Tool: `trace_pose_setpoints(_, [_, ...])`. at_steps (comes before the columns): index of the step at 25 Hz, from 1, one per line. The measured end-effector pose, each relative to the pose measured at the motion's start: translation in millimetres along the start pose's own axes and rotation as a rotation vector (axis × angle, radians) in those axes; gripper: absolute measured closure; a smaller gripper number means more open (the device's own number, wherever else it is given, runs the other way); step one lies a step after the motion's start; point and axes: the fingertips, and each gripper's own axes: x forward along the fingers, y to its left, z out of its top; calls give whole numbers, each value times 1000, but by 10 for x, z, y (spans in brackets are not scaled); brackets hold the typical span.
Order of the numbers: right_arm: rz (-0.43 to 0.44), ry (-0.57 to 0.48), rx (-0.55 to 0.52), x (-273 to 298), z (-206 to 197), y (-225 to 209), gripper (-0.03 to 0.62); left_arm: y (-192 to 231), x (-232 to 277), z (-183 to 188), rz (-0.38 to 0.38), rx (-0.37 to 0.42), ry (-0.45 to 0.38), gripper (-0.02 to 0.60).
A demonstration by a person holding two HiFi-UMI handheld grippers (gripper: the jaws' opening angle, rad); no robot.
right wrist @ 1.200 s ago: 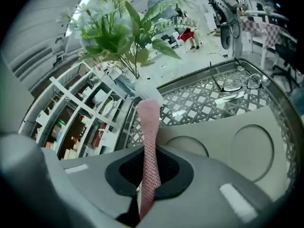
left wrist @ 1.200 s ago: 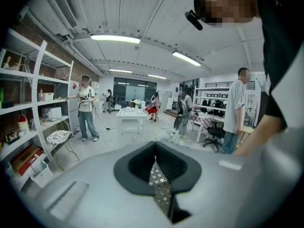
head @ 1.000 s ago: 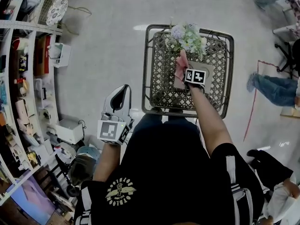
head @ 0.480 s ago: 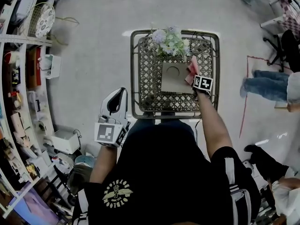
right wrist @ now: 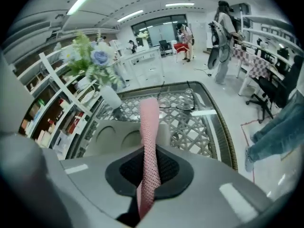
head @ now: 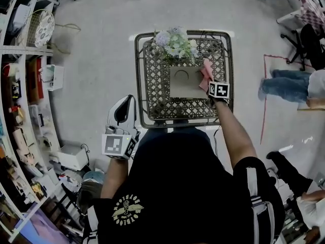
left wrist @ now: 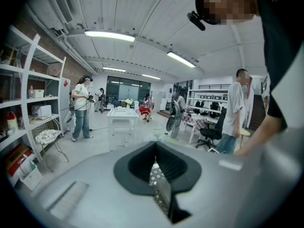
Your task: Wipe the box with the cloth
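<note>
The right gripper (head: 212,84) is clamped on a pink cloth (right wrist: 149,127), which stands up out of its closed jaws as a narrow folded strip. In the head view the cloth sits over the right edge of the box (head: 182,83); I cannot tell whether it is touching the box. The box lies flat in the middle of the lattice tabletop (head: 152,88), with a bunch of flowers (head: 175,40) just beyond its far edge.

The cloth looks soft, light and knitted, so it should fold and drag rather than push. Only the free end can wipe, and it probably has to be laid flat on the lid with light pressure. The hold low on the strip looks secure.

The box appears to be thin cardboard and likely light, so it may slide across the open weave under a stroke. Bracing its near left corner would help. The left gripper (head: 127,105) is off the tabletop to the near left, jaws together and empty, so it is free for that. Strokes toward the far side risk knocking the flowers.
</note>
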Motion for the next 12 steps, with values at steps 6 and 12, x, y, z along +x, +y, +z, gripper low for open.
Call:
trace_pose_setpoints(6, [215,-34,-105,-76,-124,1137,577,121,-104,-52,37,-3,-16,581])
trace_pose_setpoints(12, [381,18,-93,45,-201,2122,577,295,-322,25,60,3,-23,581])
